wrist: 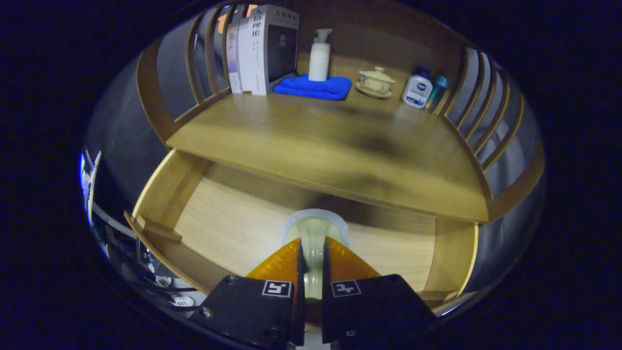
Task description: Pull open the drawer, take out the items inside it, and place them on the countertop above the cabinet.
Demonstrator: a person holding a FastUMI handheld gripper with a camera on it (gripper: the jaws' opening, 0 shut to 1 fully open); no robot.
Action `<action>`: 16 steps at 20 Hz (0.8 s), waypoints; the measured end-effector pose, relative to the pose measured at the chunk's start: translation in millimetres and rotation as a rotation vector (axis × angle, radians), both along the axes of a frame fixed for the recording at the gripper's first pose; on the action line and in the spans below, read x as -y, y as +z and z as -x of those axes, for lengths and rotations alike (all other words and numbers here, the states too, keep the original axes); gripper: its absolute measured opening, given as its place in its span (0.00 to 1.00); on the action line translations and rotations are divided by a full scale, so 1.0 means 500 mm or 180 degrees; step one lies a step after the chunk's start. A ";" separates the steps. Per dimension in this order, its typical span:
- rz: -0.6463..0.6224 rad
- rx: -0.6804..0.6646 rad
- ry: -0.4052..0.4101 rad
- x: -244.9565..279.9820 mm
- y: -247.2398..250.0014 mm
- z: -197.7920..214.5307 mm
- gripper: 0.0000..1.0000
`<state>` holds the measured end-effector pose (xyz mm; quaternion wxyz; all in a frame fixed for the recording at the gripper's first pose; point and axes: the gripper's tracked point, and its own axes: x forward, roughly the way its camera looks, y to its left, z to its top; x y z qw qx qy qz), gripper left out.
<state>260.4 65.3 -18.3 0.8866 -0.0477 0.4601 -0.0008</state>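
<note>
**Gripper clamped on a pale item above the open drawer**

The gripper (312, 262) has its two fingers drawn close together, both pressing on a pale, cream-green item (315, 233). The item is smooth and glossy, with a rounded top edged by a whitish rim; its narrow middle section runs down the gap between the fingers. Its exact kind cannot be determined.

The drawer (160, 194) stands pulled out beneath the countertop (311, 141). It is a shallow box of light wood with straight grain on its floor and plain upright side walls. The held item sits over the drawer floor, just below the front edge of the countertop.

The countertop is a flat slab of darker, honey-toned wood with a matte finish. Curved wooden slat rails (481, 121) enclose it on both sides.

Along the back of the countertop:

- A row of upright books (260, 48) stands by the left rail.
- A folded blue cloth (313, 87), soft and nubby, lies just beside the books.
- A white pump bottle (319, 56), cylindrical, stands on the cloth.
- A lidded ceramic cup on a saucer (375, 81) sits to the right of the cloth, apart from it.
- A flat white bottle with a dark cap (417, 90) stands near the right rail, with a slim teal bottle (437, 91) just beside it.
</note>
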 end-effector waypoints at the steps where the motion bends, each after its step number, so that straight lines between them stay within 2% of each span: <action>1: 0.0014 0.0031 0.0005 0.001 0.011 0.000 0.16; 8: -0.0138 0.0266 0.0047 -0.015 0.117 0.002 0.17; 12: -0.0214 0.0461 -0.0151 0.002 0.176 -0.071 0.17; 16: -0.0510 0.0616 -0.0462 0.012 0.194 -0.159 0.17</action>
